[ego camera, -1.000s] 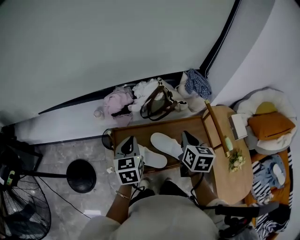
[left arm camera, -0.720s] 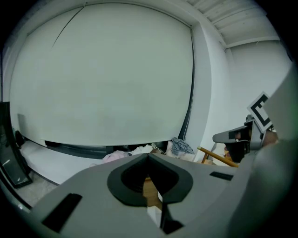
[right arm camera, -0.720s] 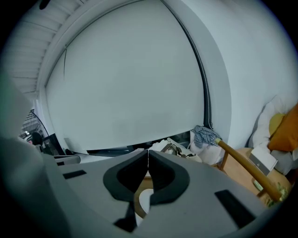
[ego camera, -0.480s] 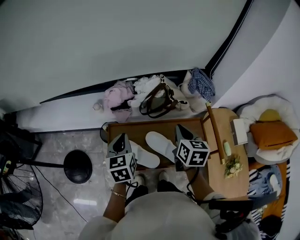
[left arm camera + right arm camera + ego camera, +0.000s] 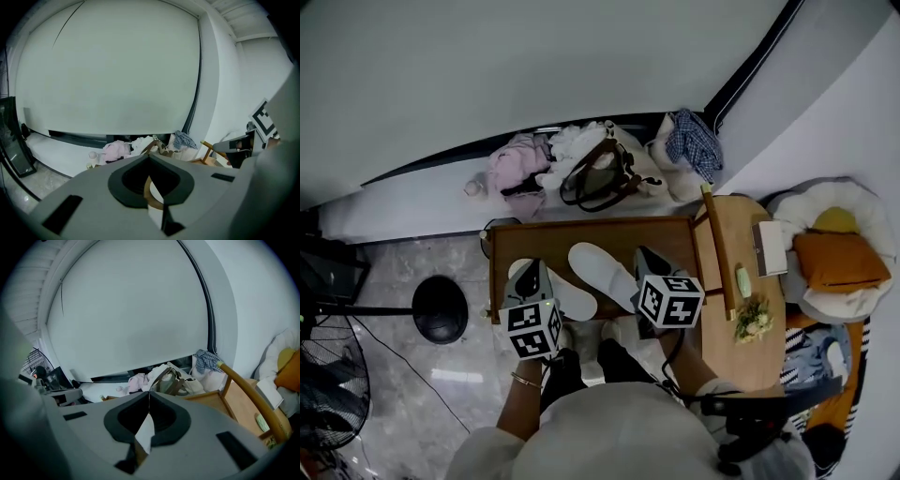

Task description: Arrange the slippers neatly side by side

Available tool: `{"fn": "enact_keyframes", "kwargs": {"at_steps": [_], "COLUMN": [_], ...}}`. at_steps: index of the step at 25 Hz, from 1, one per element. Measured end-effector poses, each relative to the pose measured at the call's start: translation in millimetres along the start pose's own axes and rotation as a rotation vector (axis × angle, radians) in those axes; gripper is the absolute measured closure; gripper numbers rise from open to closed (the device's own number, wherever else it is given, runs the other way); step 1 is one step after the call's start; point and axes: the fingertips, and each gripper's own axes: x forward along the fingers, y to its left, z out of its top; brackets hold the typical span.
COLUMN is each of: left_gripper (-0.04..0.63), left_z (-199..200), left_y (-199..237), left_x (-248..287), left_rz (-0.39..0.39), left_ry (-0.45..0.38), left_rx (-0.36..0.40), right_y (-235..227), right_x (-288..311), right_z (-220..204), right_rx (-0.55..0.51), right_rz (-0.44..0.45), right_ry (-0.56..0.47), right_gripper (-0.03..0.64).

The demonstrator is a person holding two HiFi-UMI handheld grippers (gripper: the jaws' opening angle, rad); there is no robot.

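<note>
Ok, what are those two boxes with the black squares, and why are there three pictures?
A person holds a grey tool in each hand, and the boxes are part of those tools. The left hand-held gripper and the right hand-held gripper each have two jaws. Both are shut and hold nothing. One picture comes from a camera on the person's head, looking down. The other two come from cameras riding on the hand-held grippers, looking along their jaws. Below lie two white fabric slippers, the second one here, on a brown rectangular wooden tray.
</note>
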Motion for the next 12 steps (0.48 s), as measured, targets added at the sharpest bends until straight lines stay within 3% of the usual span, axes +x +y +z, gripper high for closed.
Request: {"fn": "enact_keyframes", "kwargs": {"at_steps": [12], "left_gripper": [0.591], "left_z": [-76], "left_y": [-17], "left_x": [-1], "left_rz": [0.053], "left_ry": [0.13], "left_rx": [-0.077], "right_y": [-12], "right_x": [15], "right_z": [-64], "right_rx": [-0.046], "right_rz": [0.078], "right_ry": [0.177], "right_gripper": [0.583]}}
